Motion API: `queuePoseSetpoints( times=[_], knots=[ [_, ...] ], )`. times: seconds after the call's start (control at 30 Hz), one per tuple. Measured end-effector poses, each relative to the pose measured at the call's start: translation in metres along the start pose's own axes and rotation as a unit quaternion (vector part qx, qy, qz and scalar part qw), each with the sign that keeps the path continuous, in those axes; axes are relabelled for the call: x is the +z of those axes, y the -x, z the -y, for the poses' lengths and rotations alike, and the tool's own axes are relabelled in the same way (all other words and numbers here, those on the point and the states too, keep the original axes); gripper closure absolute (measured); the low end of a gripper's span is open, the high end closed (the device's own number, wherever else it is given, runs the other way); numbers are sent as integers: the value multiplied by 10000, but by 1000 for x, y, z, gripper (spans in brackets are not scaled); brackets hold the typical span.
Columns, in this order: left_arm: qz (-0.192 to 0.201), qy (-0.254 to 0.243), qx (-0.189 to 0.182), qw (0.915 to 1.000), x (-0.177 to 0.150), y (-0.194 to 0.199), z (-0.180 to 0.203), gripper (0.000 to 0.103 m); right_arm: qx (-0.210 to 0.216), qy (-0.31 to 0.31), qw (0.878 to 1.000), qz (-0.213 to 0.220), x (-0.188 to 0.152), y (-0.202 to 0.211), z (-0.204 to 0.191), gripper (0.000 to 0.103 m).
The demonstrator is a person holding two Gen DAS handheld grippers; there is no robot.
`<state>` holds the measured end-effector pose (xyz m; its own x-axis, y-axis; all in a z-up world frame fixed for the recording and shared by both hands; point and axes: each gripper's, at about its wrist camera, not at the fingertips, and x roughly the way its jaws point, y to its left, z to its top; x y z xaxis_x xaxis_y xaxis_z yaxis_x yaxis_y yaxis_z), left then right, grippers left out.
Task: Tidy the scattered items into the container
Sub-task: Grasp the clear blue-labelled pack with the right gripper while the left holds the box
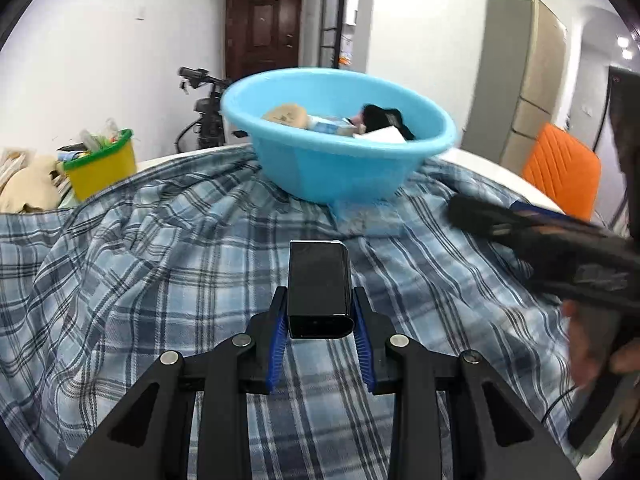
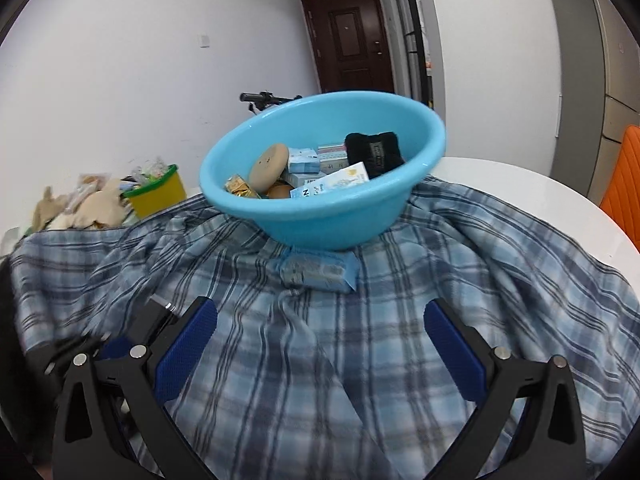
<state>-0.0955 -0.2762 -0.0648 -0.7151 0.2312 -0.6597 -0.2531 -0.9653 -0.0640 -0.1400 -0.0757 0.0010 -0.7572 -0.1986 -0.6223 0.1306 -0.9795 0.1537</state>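
My left gripper [image 1: 320, 312] is shut on a glossy black rectangular box [image 1: 318, 280] and holds it above the plaid cloth, short of the blue basin [image 1: 340, 168]. The basin holds several items: a tan round thing, blue-white boxes, a black pouch [image 2: 374, 154]. A light-blue packet [image 2: 320, 272] lies on the cloth against the basin's near base; it also shows in the left wrist view [image 1: 368, 218]. My right gripper [image 2: 320, 336] is open and empty, above the cloth in front of the packet. It shows blurred at the right in the left wrist view [image 1: 520, 232].
A blue plaid cloth [image 2: 360, 360] covers the round white table [image 2: 540, 192]. A yellow tub with a green rim [image 2: 158, 192] and beige stuffed things [image 2: 92, 208] sit at the far left. An orange chair [image 1: 560, 168] stands right of the table. A scooter stands behind the basin.
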Motion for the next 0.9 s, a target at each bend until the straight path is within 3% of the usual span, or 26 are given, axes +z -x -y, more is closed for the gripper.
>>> queuePoseSetpoints(
  times=[0.13,0.3,0.63,0.77,0.87,0.9],
  knots=[
    [131,180,415,9989,6,-9,-17,71,-206,-11,9992,-340,4,-43,-13,0],
    [94,705,416,9966,14,-20,-47,71,-524,-57,9971,-552,9,-81,-19,0],
    [-125,625,338,9974,51,-68,-66,71,-911,-193,9934,-664,16,-115,-14,0],
    [-150,660,230,9974,48,-69,-64,71,-963,-178,9926,-720,13,-125,-10,0],
    [-181,643,238,9975,45,-68,-62,71,-748,-278,9923,-944,11,-132,-5,0],
    [-188,624,238,9976,45,-68,-61,71,-664,-289,9924,-990,11,-133,-3,4]
  ],
)
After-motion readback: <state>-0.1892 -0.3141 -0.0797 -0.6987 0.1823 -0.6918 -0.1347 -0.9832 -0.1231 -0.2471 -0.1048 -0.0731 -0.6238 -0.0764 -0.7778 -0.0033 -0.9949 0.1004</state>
